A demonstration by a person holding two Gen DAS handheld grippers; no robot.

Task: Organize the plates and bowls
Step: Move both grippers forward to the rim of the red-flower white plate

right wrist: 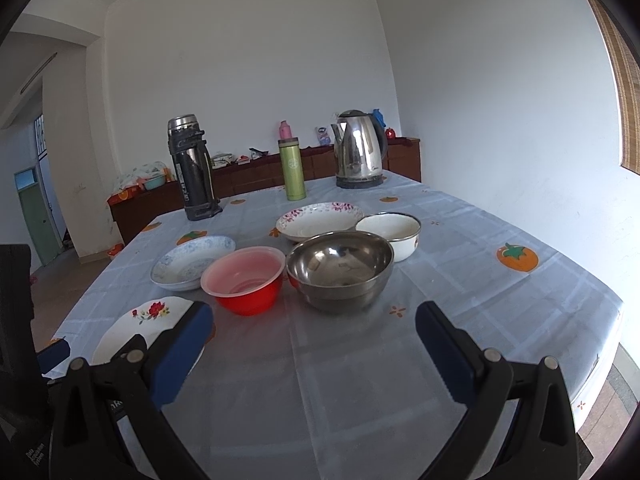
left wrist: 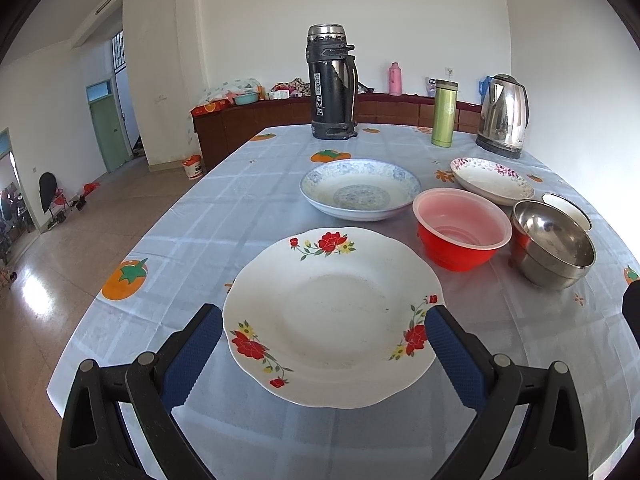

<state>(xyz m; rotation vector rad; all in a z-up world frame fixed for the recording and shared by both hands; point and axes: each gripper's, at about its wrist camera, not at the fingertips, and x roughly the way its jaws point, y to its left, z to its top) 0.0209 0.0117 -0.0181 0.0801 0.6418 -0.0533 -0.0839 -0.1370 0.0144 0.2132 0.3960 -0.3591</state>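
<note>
A white plate with red flowers (left wrist: 334, 316) lies nearest on the tablecloth, and my open left gripper (left wrist: 324, 320) hovers just above it, one finger at each side. Behind it sit a blue-patterned plate (left wrist: 360, 190), a red bowl (left wrist: 462, 228), a steel bowl (left wrist: 554, 238), a white enamel bowl (left wrist: 568, 206) and a pink-flowered plate (left wrist: 492, 180). My right gripper (right wrist: 314, 318) stands open over bare cloth in front of the steel bowl (right wrist: 340, 268) and red bowl (right wrist: 244, 278). The flowered plate (right wrist: 140, 324) shows at its left, partly hidden by a finger.
At the table's far end stand a black thermos (left wrist: 332, 84), a green flask (left wrist: 444, 114) and a steel kettle (left wrist: 504, 116). A dark sideboard (left wrist: 248, 124) runs along the back wall. The table's right edge (right wrist: 608, 328) drops off near a white wall.
</note>
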